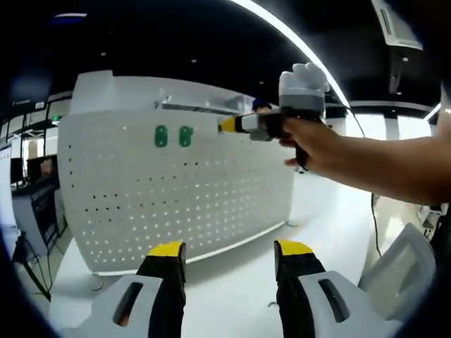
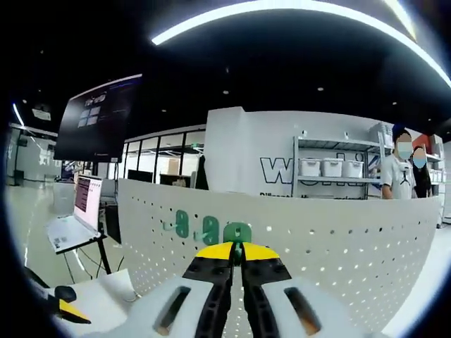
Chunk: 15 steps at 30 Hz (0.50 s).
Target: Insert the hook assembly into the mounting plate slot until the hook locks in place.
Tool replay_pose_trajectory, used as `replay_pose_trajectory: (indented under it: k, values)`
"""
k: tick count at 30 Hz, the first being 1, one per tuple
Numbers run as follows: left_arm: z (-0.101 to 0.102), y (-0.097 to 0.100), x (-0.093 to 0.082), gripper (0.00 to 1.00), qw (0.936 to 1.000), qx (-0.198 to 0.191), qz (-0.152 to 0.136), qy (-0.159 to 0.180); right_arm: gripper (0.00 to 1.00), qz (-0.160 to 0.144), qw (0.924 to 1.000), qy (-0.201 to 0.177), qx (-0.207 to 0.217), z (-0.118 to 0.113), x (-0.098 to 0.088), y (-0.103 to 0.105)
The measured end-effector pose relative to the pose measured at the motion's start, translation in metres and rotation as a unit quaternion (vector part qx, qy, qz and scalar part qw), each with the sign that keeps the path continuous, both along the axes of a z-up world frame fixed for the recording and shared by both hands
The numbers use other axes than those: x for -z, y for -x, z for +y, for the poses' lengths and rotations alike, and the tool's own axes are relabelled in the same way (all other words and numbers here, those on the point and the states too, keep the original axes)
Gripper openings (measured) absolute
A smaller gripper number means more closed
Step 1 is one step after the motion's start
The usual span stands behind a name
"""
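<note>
**Hook number three going onto the pegboard**

The right gripper (image 2: 237, 248) has its yellow-tipped jaws pinched together on a small green hook (image 2: 238, 245), just a sliver of green poking out between the tips. It's held right up against the white pegboard (image 2: 338, 246), next to two green hooks (image 2: 196, 226) already seated near the board's top edge, so my guess is it's lining this one up for the next slot along the row.

The left gripper (image 1: 230, 253) hangs back with its jaws spread and nothing in them, low over the white table (image 1: 232, 296). Staying back makes sense, since it keeps the whole board in sight. From there you can see the person's hand (image 1: 317, 144) holding the right gripper at the board, just right of the mounted pair.
</note>
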<state>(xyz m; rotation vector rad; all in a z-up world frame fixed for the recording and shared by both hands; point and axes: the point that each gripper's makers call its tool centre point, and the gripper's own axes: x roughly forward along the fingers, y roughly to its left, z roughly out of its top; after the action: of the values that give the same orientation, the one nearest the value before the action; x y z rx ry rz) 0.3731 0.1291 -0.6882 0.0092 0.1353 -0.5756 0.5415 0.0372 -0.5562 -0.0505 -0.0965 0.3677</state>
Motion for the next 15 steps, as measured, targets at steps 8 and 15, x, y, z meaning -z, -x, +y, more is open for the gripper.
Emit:
replay_pose_trajectory:
  k: [8, 15]
  values:
    - [0.001, -0.003, 0.004, 0.50, 1.0000, 0.001, 0.007, 0.001, 0.02, -0.013, 0.9997, 0.007, 0.018, 0.001, -0.002, -0.019]
    - [0.003, -0.006, 0.006, 0.50, 1.0000, 0.000, 0.009, 0.003, 0.02, 0.001, 0.9997, -0.009, 0.024, 0.002, 0.002, -0.031]
